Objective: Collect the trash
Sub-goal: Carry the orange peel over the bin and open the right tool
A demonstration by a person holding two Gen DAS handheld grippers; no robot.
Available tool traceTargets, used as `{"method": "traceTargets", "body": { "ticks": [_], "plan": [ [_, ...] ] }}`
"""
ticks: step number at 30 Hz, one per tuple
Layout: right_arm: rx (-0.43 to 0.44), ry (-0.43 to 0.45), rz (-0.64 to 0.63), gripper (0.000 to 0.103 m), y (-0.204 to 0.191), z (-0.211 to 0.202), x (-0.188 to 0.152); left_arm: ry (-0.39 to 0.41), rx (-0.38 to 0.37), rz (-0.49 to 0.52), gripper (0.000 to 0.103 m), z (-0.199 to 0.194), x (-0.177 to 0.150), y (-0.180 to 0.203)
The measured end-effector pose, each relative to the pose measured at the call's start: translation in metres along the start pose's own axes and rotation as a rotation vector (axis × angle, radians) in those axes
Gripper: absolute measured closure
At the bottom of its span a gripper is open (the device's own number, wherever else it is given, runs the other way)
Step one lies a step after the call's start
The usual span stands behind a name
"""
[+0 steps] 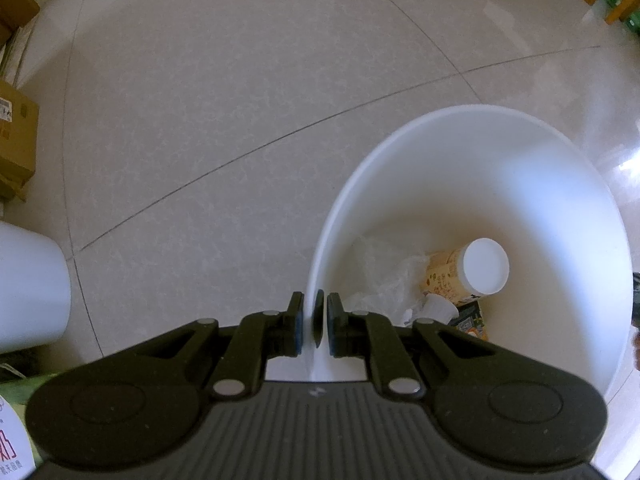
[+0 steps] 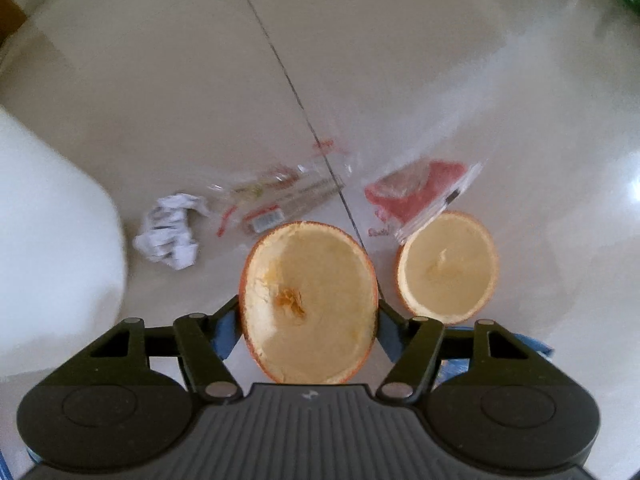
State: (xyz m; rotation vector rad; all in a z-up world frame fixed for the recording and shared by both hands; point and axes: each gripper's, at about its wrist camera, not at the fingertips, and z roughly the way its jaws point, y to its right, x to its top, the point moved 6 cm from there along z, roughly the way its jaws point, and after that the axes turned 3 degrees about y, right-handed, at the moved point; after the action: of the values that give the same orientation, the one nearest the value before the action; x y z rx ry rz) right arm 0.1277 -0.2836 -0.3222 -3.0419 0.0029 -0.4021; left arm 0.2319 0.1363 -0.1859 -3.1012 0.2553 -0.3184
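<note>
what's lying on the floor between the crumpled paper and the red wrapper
A clear plastic wrapper lies between the crumpled paper and red wrapper, in the right wrist view.

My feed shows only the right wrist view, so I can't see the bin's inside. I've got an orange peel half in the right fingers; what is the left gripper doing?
Observer: The left gripper is shut on the white bin's rim, one of the fingers on each side of the wall.
Operator: Anything in the bin already?
Observer: Yes, a paper cup with a white lid lies on its side at the bottom.
Operator: Only that?
Observer: No, crumpled clear plastic lies beside the cup.
Operator: Any trash on the floor past the bin?
Observer: None shows there; cardboard boxes stand at the left edge.
</note>
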Motion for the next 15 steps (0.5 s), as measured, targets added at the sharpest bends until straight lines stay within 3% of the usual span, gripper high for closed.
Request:
{"method": "traceTargets", "body": {
  "ticks": [15],
  "plan": [
    [0.167,0.115,-0.289,0.031,-0.095,-0.193,0.033,0.004,-0.001,0.008,0.094,0.0,0.0,0.0]
  ]
}}
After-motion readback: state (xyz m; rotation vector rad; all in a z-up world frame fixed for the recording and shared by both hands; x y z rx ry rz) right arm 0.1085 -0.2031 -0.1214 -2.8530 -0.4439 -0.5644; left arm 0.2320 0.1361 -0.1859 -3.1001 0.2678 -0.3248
